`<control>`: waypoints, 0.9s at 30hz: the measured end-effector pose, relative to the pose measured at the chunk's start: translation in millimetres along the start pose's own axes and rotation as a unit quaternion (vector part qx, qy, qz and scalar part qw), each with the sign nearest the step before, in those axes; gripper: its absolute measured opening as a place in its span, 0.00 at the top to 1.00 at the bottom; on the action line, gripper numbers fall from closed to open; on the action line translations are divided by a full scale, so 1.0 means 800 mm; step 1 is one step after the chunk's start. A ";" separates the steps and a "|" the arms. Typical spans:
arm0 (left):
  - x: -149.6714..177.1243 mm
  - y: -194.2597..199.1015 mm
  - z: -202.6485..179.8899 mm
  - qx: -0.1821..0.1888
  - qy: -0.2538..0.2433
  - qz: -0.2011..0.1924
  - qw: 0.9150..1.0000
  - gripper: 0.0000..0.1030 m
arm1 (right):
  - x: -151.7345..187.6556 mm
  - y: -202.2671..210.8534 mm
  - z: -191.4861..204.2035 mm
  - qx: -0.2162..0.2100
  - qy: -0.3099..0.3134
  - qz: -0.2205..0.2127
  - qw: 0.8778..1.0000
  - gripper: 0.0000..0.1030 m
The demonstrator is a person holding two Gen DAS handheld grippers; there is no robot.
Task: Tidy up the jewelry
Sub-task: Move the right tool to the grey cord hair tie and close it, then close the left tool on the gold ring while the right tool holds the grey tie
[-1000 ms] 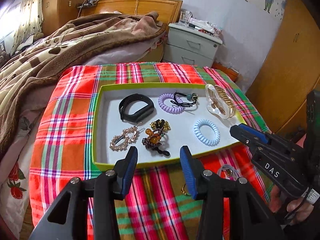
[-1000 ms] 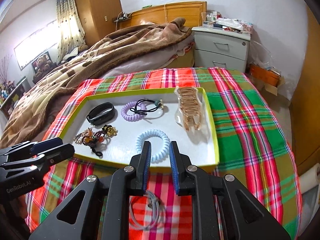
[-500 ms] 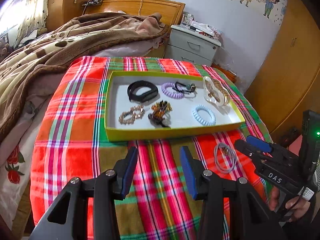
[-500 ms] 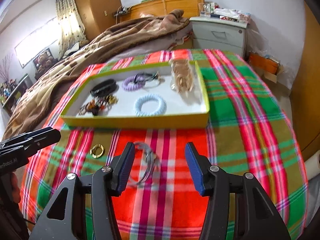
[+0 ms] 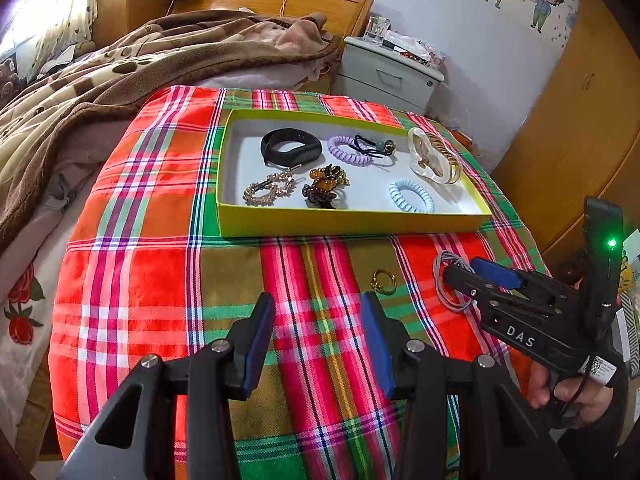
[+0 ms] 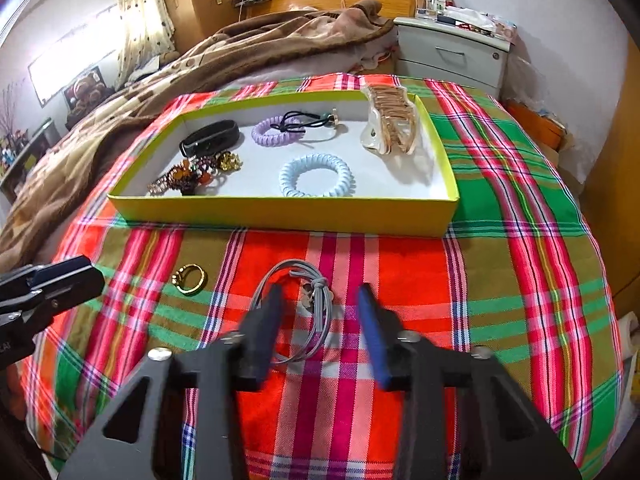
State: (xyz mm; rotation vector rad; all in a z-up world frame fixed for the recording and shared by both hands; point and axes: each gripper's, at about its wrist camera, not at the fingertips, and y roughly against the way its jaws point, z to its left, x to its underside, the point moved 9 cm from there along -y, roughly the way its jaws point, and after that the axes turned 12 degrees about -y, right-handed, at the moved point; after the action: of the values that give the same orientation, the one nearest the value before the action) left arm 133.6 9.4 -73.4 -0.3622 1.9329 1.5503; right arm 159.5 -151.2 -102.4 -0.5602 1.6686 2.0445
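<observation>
Bright plaid cloth (image 6: 500,208) covers the surface in front of you, with the yellow-green tray (image 6: 280,212) sitting on it. Your right gripper (image 6: 320,320) hangs spread wide right over the grey hair tie (image 6: 316,276), fingers either side, not gripping. Your left gripper (image 5: 318,336) is parted too, empty above the cloth. Between them, a gold ring (image 6: 191,278) lies just left of the tie, both outside the tray.
</observation>
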 end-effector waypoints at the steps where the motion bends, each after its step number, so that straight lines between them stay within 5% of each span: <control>1: 0.000 0.000 0.000 -0.001 -0.001 0.000 1.000 0.55 | 0.000 0.000 0.000 0.003 0.004 -0.001 1.000 0.72; 6: 0.000 -0.004 0.000 -0.004 0.000 0.005 1.000 0.55 | 0.002 0.003 -0.001 0.000 0.005 -0.003 1.000 0.87; 27: -0.019 -0.052 -0.062 0.006 -0.065 0.035 0.997 0.55 | -0.009 0.055 -0.059 -0.017 -0.064 -0.058 0.996 0.87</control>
State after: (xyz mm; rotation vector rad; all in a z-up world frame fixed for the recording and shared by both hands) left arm 154.0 -51.4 -90.8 -0.1845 1.8708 1.5672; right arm 141.9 -205.3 -72.4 -0.5136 1.4961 1.9847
